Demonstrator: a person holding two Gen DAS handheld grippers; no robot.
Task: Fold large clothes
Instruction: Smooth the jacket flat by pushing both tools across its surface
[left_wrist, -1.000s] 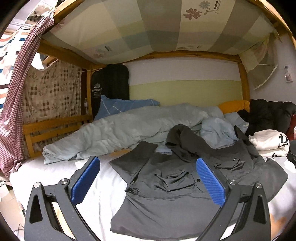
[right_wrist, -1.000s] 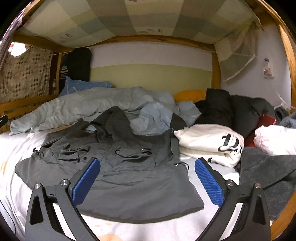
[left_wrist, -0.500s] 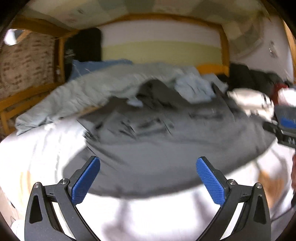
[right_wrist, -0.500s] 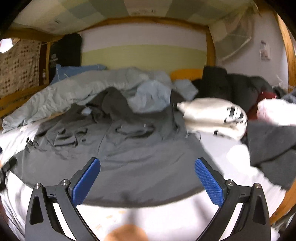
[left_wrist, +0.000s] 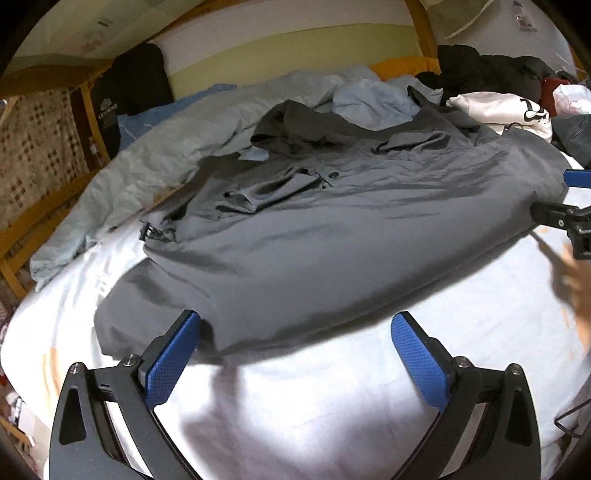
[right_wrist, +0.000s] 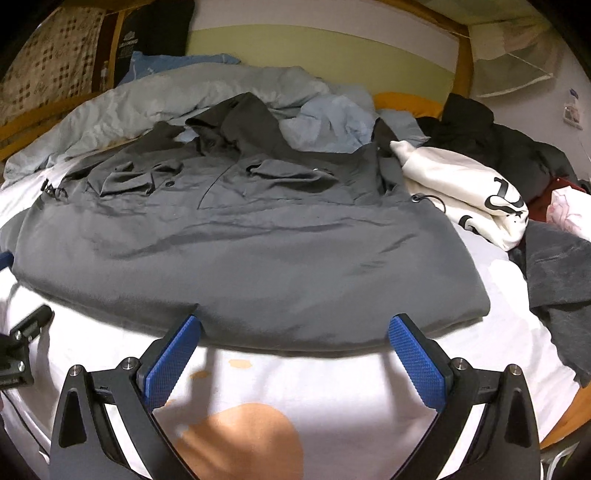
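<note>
You are lining up on the grey jacket (right_wrist: 251, 258), left gripper (left_wrist: 295, 343) and right gripper (right_wrist: 293, 341) wide open and empty; next, pinch its near hem.

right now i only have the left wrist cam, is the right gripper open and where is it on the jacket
observer: the right gripper is open and empty, its tips at the near hem of the grey jacket, toward the right half.
operator: anything crowding the right hem corner
observer: a dark grey garment lies close beside that corner; a strip of white sheet shows between them.
operator: and the white hoodie, clear of the jacket?
observer: no, the white hoodie lies against the jacket's right edge, next to a black drawcord.
</note>
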